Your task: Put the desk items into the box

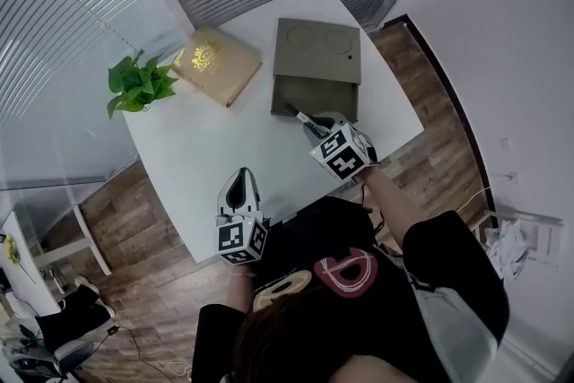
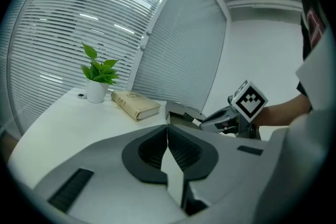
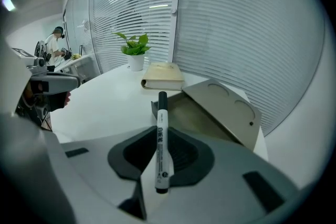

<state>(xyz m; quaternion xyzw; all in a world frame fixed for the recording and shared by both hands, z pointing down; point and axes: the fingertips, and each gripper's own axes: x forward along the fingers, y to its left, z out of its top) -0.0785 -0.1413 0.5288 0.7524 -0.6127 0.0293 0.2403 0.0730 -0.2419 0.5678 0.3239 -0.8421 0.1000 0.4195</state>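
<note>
Right hand-held gripper [image 3: 159,145] is pinching the marker [image 3: 162,113] over the box [image 1: 317,49], not dropped in yet. Left hand-held gripper [image 2: 168,147] is pressed together, empty. Book [image 1: 215,65] beside the box is left too.

Head view looks steeply down; 2 low claw views share the book [image 3: 163,77].

White marker [image 3: 162,110], black cap forward, gripped in the right tool [image 3: 159,136] beside the open olive-grey box [image 3: 197,115].
</note>
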